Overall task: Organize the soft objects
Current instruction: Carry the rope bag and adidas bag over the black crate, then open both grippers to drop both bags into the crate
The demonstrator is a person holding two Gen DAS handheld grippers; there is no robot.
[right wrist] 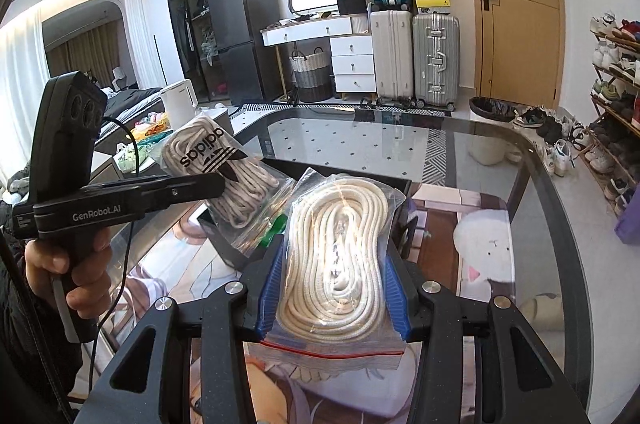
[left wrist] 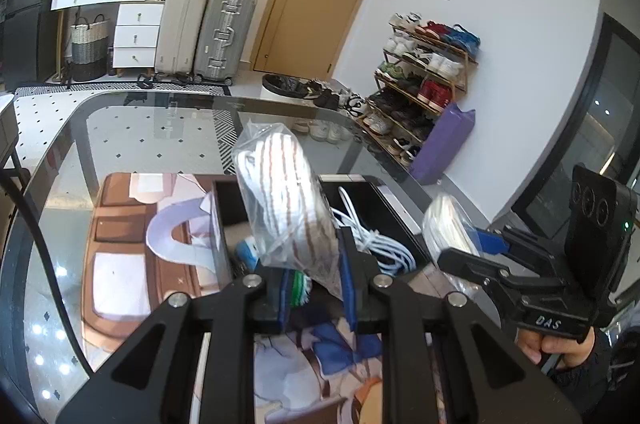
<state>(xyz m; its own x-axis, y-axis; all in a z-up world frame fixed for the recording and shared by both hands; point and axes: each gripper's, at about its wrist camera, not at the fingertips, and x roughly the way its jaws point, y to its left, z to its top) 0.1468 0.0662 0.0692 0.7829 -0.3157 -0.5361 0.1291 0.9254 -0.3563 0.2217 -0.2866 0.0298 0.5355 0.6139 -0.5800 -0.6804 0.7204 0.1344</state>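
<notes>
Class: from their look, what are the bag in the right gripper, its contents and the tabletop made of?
Bag: thin clear plastic; glossy, crinkled, red zip strip. Contents: cream braided cord, probably cotton or polyester; woven texture, matte. Tabletop: dark-tinted glass; floor tiles show through, reflections.

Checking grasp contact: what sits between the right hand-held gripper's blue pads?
In the right wrist view, the right hand-held gripper clamps a clear zip bag of cream laces; nothing else lies between the pads.

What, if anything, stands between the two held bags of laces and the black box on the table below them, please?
Nothing visible does. The left gripper holds the striped laces bag above the open black box; the right gripper holds the cream laces bag beside it. A white cord already lies inside.
</notes>
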